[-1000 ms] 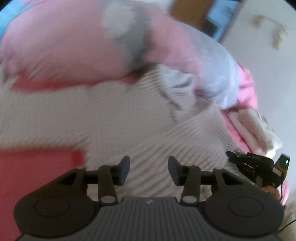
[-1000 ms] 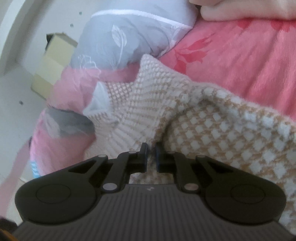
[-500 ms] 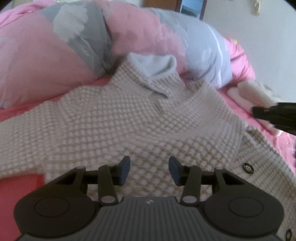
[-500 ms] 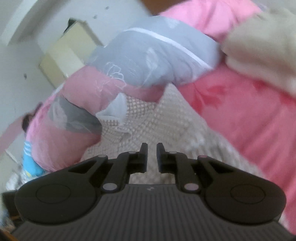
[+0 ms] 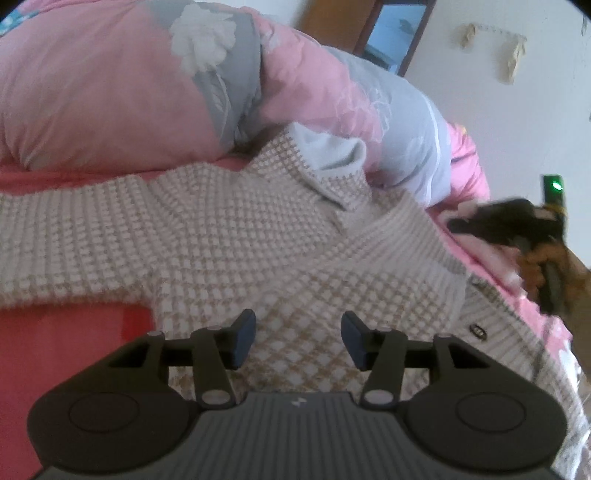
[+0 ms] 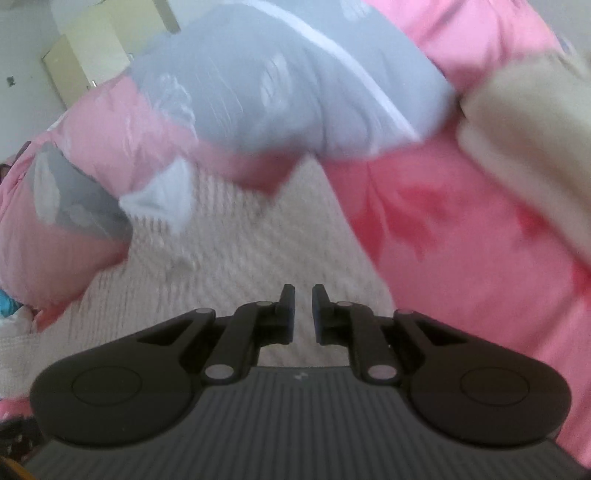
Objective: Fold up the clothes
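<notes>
Since a second ago the right gripper [image 6: 300,295] has let go of the knit sweater [image 5: 229,236]: back then its tips were pinched on a bunched edge of the knit, and now they sit pressed nearly together with just a sliver of daylight and nothing in between, hovering over the garment (its view is pretty smeared, so don't ask for fine detail). From the left wrist view the same tool shows at about 3 o'clock, in the person's hand [image 5: 535,269], off the sweater's right edge. The left gripper [image 5: 298,338] has come down closer to the cloth, and its jaws have just been opening a bit; they're spread about halfway, with no fabric between them, poised above the lower body of the sweater. So the sleeve that was being carried now lies folded across the chest, cuff ribbing pointing toward 4 o'clock, and the other sleeve still runs flat out toward 9 o'clock. Best guess is that one side is tucked in and the left side is next, with the left tongs lining up for a grab. The sweater lies spread on a pink bedsheet [image 5: 62,354], collar toward 12 o'clock and tucked against a puffy pink-and-grey duvet [image 5: 122,85]. A cream folded pile [image 6: 535,122] sits at 2 o'clock in the right view, well apart from the sweater. Beyond that, a white wall [image 5: 517,122] and a wooden door frame [image 5: 332,22] at around 1 o'clock.
</notes>
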Demonstrator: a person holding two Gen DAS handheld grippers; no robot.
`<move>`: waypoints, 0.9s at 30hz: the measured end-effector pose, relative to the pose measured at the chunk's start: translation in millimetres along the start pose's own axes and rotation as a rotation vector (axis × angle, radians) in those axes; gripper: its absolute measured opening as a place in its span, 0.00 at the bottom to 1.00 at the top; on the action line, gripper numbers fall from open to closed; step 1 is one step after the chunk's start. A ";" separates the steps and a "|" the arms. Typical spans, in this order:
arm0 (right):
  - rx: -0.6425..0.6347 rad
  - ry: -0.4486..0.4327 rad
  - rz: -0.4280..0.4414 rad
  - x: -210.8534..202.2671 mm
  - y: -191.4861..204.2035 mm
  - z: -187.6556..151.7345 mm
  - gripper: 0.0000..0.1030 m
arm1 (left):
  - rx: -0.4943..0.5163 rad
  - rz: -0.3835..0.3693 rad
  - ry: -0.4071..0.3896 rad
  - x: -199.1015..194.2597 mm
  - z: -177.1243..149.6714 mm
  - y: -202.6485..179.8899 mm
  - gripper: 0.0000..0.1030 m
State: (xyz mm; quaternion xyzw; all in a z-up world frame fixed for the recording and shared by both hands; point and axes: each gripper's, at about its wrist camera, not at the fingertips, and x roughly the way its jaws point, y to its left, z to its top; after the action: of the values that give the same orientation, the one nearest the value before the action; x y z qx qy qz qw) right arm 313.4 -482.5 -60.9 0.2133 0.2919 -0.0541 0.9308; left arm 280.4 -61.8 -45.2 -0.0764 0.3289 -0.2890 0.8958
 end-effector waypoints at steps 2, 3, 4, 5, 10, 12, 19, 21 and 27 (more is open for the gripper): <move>0.002 -0.001 0.019 19.8 4.8 17.7 0.10 | -0.006 -0.003 -0.008 0.7 -2.4 2.3 0.51; 0.004 -0.002 0.028 29.7 7.2 26.6 0.10 | -0.004 -0.005 -0.010 1.2 -3.4 2.6 0.51; 0.017 -0.001 0.033 45.2 7.1 32.9 0.10 | -0.001 -0.006 -0.015 1.3 -4.7 2.8 0.51; 0.031 0.000 0.038 60.6 6.9 39.2 0.10 | -0.001 -0.007 -0.020 1.5 -5.8 3.3 0.51; 0.015 0.002 -0.062 124.2 -7.0 40.9 0.00 | -0.003 -0.017 -0.047 1.7 -10.4 6.7 0.51; 0.015 -0.002 -0.075 129.0 -9.8 39.1 0.00 | -0.007 -0.024 -0.054 1.2 -12.5 8.1 0.51; -0.121 -0.012 -0.060 110.4 26.2 54.3 0.05 | -0.030 -0.048 -0.072 0.8 -14.9 14.0 0.51; -0.167 0.013 -0.074 120.7 37.5 57.0 0.05 | -0.033 -0.055 -0.076 0.6 -15.3 14.3 0.51; -0.068 0.057 -0.178 164.5 15.7 59.1 0.01 | -0.060 -0.084 -0.089 1.3 -17.2 20.3 0.51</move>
State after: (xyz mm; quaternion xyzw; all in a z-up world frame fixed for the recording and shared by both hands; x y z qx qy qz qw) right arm 483.2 -489.8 -104.7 0.1562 0.3379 -0.1203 0.9203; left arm 279.8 -45.0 -65.8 -0.1294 0.2938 -0.3126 0.8940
